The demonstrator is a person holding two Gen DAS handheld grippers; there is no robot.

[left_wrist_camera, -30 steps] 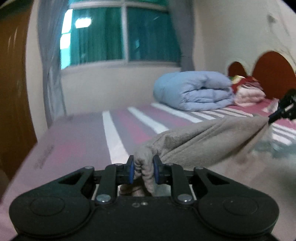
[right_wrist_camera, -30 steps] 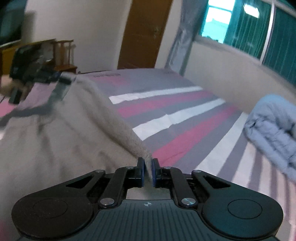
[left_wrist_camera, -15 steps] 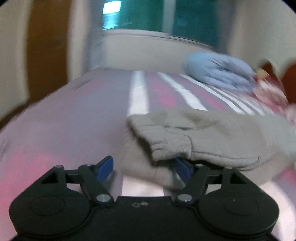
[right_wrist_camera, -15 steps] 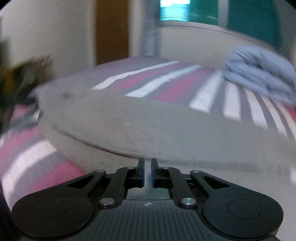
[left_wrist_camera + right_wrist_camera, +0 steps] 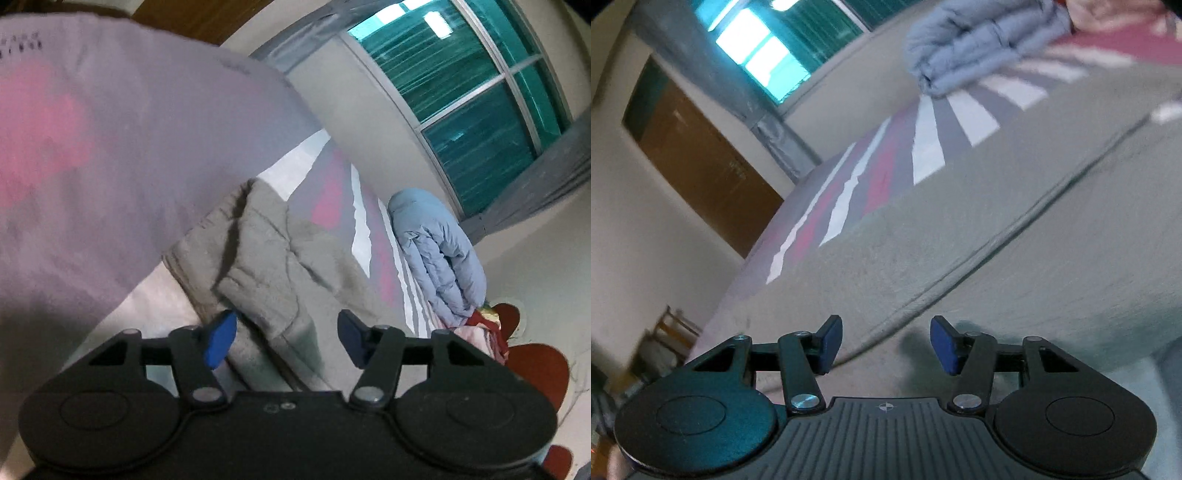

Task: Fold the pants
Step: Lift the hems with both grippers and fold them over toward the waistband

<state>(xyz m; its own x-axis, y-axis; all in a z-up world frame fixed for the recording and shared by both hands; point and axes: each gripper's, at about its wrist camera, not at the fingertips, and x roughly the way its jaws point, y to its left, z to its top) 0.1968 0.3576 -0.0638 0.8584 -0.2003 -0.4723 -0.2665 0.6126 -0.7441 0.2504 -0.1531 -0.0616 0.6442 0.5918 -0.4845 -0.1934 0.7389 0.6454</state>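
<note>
Grey fleece pants [image 5: 280, 258] lie flat on the striped bed [image 5: 92, 147], one layer laid over another with a cuffed end toward me. My left gripper [image 5: 286, 341] is open, its blue pads on either side of the cuff edge, holding nothing. In the right wrist view the pants [image 5: 1015, 240] fill the frame with a seam running diagonally. My right gripper [image 5: 886, 343] is open just above the cloth, holding nothing.
A rolled light-blue duvet [image 5: 439, 254] lies at the far side of the bed, also in the right wrist view [image 5: 979, 44]. A red headboard [image 5: 535, 369] and folded pink bedding stand beyond it. A window [image 5: 472, 92] and a brown door [image 5: 701, 162] are on the walls.
Both grippers held the pants up a second ago. The left opened first, then the right. The pants now lie flat on the bed, and both cameras have tilted.
</note>
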